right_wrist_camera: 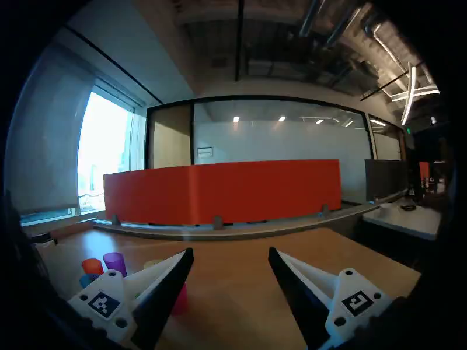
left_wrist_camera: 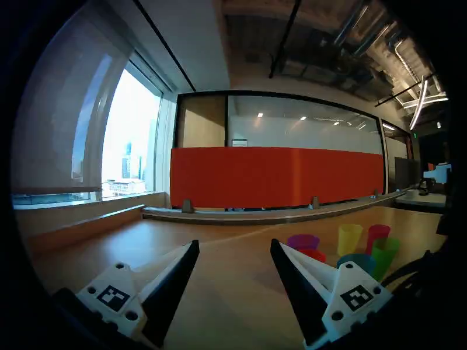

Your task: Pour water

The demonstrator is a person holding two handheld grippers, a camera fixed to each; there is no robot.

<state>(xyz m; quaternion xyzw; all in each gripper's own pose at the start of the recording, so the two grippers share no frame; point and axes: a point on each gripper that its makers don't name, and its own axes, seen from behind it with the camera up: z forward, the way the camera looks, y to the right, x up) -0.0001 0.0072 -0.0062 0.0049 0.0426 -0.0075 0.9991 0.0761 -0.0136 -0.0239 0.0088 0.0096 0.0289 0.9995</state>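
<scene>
Left gripper: the left gripper [left_wrist_camera: 234, 244] hangs over the wooden table [left_wrist_camera: 233, 315], fingers spread wide with nothing between them.
Right gripper: the right gripper [right_wrist_camera: 230, 252] is over the same table, fingers likewise apart and holding nothing.
Cups, left gripper view: the cups [left_wrist_camera: 349, 239] stand upright in a tight cluster on the table, ahead and to the right of the right-hand finger. They are a purple cup [left_wrist_camera: 303, 241], a red cup [left_wrist_camera: 314, 255], a yellow cup [left_wrist_camera: 349, 236], a pink cup [left_wrist_camera: 377, 232], a green cup [left_wrist_camera: 385, 255] and a blue cup [left_wrist_camera: 357, 262] (this last partly behind the finger).
Cups, right gripper view: the cluster sits low on the left, beside and behind the left-hand finger.
Contents: cannot tell whether any cup holds water.
Writing: each finger bears a square black-and-white marker [left_wrist_camera: 112, 297], a code pattern rather than letters. A small sign [right_wrist_camera: 204, 153] on the glass wall is too small to read.
Backdrop: an orange partition [left_wrist_camera: 274, 175] runs along the table's far edge, and a bright window [left_wrist_camera: 128, 146] lies to the left.
</scene>
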